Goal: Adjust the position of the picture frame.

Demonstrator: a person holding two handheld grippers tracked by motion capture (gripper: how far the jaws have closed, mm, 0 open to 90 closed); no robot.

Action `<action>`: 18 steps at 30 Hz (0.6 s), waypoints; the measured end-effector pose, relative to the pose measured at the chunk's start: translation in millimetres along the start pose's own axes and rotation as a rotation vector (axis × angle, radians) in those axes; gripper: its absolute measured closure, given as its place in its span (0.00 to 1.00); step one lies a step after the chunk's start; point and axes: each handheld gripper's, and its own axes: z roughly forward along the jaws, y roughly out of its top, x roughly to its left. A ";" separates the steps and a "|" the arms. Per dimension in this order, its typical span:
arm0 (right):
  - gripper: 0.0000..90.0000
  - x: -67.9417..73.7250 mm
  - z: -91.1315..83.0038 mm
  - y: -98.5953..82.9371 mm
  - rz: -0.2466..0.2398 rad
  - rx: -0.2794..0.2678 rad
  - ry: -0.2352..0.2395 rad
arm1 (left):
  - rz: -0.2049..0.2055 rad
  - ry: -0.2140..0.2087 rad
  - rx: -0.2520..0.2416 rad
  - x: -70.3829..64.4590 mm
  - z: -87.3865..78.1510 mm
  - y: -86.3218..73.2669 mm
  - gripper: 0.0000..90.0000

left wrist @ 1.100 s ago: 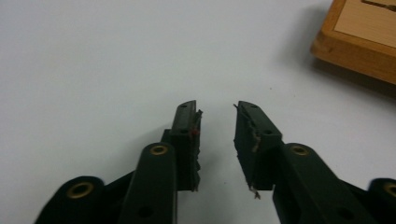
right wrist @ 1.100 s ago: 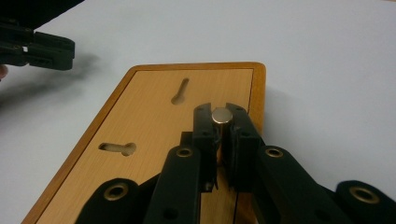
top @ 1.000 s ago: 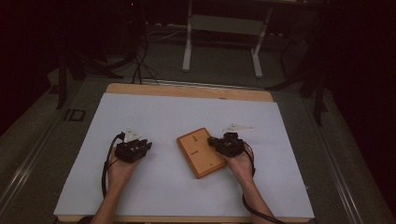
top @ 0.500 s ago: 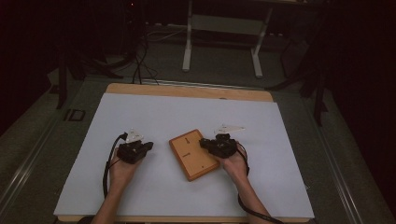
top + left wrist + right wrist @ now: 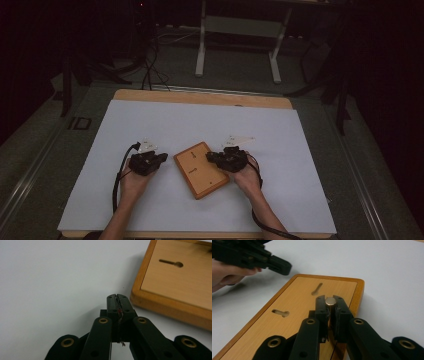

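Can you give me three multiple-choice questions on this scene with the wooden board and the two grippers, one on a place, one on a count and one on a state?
1. Where does the flat rectangular wooden board lie?
A. Between the two grippers
B. At the table's far edge
C. On the floor

2. How many keyhole-shaped slots show in the board's face?
A. One
B. Two
C. Four

3. What is the right gripper doing?
A. Hanging open above the white table
B. Shut on nothing
C. Shut on a small metal cylinder

Answers: 1 A, the high view shows the board with the left gripper on one side and the right gripper on the other. 2 B, the right gripper view shows two slots. 3 C, its jaws clamp the cylinder's sides.
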 end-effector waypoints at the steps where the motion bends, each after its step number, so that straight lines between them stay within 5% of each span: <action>1: 0.93 1.1 0.6 -0.1 -0.007 -0.002 0.005 | 0.003 -0.001 0.001 -0.4 0.3 0.1 0.99; 13: 0.93 18.0 7.6 -0.5 -0.097 0.001 0.103 | -0.004 0.004 0.014 3.1 3.6 -1.3 0.99; 18: 0.93 23.7 10.6 1.5 -0.137 0.007 0.137 | -0.008 -0.035 0.039 4.5 6.8 -2.3 0.99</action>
